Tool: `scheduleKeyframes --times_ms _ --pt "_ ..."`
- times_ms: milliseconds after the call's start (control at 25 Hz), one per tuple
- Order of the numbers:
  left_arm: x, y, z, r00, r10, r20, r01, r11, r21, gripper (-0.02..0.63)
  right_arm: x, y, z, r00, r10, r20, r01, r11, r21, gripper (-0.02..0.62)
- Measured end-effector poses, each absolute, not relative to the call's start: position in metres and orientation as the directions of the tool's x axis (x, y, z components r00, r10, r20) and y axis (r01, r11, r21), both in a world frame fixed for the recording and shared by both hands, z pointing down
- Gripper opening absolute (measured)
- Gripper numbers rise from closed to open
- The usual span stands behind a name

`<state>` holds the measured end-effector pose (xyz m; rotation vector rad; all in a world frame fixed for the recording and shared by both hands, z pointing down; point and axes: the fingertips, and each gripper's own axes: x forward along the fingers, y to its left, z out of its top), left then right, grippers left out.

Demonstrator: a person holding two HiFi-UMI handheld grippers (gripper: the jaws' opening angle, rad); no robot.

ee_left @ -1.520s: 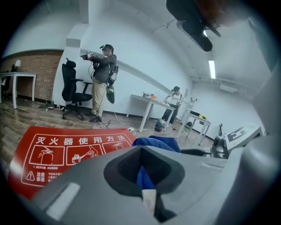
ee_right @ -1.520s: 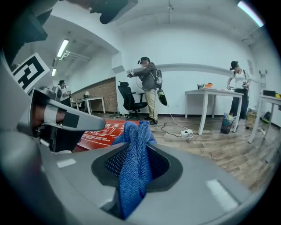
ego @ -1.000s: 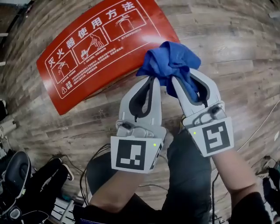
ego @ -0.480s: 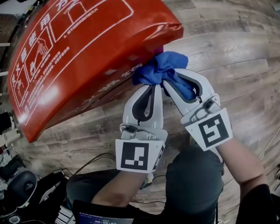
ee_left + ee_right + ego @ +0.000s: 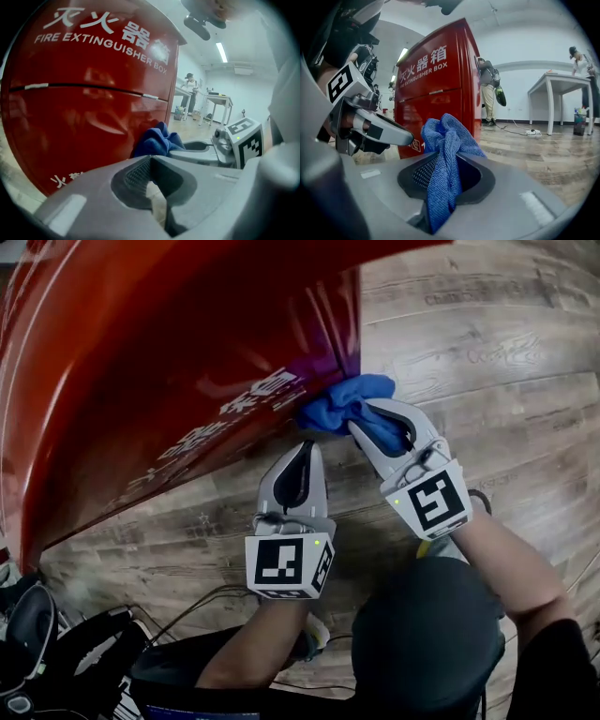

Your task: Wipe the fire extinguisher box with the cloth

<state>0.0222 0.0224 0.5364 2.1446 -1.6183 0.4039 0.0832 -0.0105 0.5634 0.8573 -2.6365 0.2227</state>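
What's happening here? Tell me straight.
A person holds a claw in each hand at a red box standing on a wood floor. The right claw is shut on a blue cloth, holding it at the box's lower corner, apparently touching it. The left claw is shut and empty, just beside it.

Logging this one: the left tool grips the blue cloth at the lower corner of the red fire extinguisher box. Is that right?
Not the left. The right tool grips the blue cloth at the lower corner of the red fire extinguisher box; the right gripper view shows it between the jaws.
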Motion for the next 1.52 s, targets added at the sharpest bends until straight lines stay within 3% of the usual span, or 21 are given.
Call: scheduleKeyframes --times_ms 120,520,1080,1520 --pt "0.006 0.015 0.557 0.233 -0.851 0.471 -0.97 -0.171 0.17 0.0 0.078 -0.013 0.596 -0.745 -0.519 0.418 -0.57 0.821 0.004 0.112" --pt "0.001 0.029 0.574 0.254 -0.828 0.499 -0.966 -0.188 0.179 0.0 0.058 -0.004 0.628 -0.753 -0.462 0.469 -0.511 0.859 0.025 0.112" --pt "-0.148 0.104 0.605 -0.101 -0.838 0.536 -0.968 0.208 0.143 0.0 -0.081 0.066 0.618 -0.899 -0.235 0.369 -0.275 0.959 -0.059 0.112" --pt "-0.22 0.15 0.587 -0.238 -0.877 0.416 -0.944 0.309 0.112 0.0 -0.169 0.113 0.623 -0.913 -0.169 0.37 -0.192 0.981 -0.024 0.11"
